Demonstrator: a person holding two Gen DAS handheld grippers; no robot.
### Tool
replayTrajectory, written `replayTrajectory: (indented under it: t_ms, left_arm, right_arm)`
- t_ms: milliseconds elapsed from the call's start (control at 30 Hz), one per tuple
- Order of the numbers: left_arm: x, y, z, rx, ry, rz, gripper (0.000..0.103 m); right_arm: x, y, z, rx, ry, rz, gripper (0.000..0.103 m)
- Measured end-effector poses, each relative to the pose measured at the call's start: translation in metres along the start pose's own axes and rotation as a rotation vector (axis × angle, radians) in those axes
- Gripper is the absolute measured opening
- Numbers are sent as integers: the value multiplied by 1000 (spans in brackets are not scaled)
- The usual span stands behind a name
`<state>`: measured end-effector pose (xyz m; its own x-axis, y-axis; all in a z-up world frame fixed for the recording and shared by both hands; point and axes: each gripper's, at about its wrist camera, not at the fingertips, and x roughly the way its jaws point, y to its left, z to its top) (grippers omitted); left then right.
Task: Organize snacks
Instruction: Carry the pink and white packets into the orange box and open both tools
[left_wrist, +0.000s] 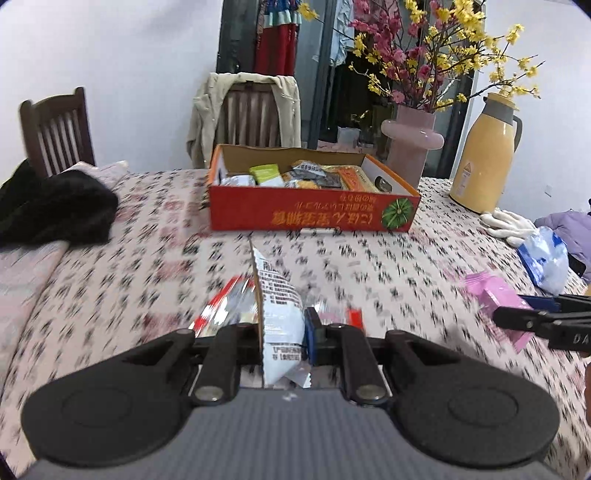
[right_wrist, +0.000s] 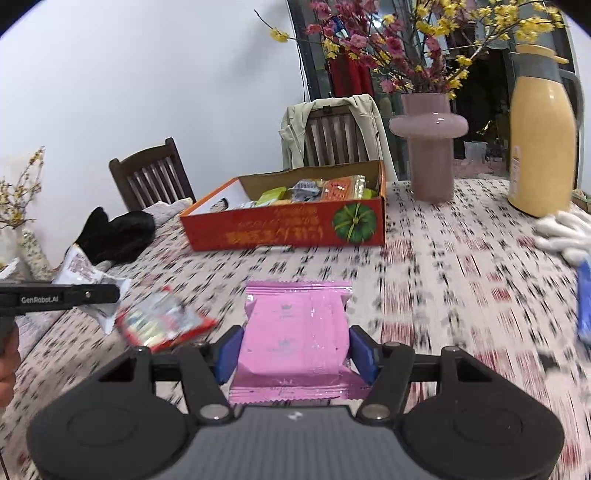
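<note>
Crinkly white packet (left_wrist: 279, 314); glossy pink square pkt (right_wrist: 295, 332).

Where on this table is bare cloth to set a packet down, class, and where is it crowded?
Free: the cloth between the red box and the pink packet; also between box and white gloves. Crowded: the box's inside, and the far right edge with vase and flask.

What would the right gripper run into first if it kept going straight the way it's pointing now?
Probably the red box of snacks. The right gripper, shut on the pink packet, points across bare tablecloth toward the box's near wall; depth is unclear.
</note>
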<state>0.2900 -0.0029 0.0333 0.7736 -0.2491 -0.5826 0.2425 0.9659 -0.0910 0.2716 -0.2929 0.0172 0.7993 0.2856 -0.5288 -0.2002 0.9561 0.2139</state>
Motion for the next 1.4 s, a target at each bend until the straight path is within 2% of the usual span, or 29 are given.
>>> replayTrajectory:
  t_ms: [200, 367, 533, 733, 867, 1033, 1200, 1300, 1400]
  left_arm:
    - [-37, 12, -18, -21, -28, 12, 17]
    - [-52, 19, 1, -9, -89, -9, 17]
    - [-52, 24, 54, 44, -169, -3, 17]
    - [-14, 30, 144, 92, -175, -23, 17]
    - [35, 32, 194, 107, -150, -16, 17]
    - [117, 32, 233, 115, -101, -6, 17]
    - [213, 37, 249, 88, -7, 3, 17]
    - [267, 47, 252, 42, 58, 14, 17]
    - [313, 63, 253, -15, 122, 30, 17]
  right_arm:
    - [-32, 18, -14, -1, -18, -4, 61]
    - [-47, 33, 2, -21, -64, 15, 61]
    - [-57, 42, 61, -70, -135, 65, 61]
    - [-38, 43, 155, -63, -146, 155, 61]
    - [9, 40, 212, -79, -127, 130, 61]
    - [92, 29, 248, -72, -82, 84, 61]
    - [198, 22, 259, -95, 16, 46, 61]
    - [259, 15, 251, -102, 97, 23, 61]
    - [311, 0, 240, -55, 200, 34, 61]
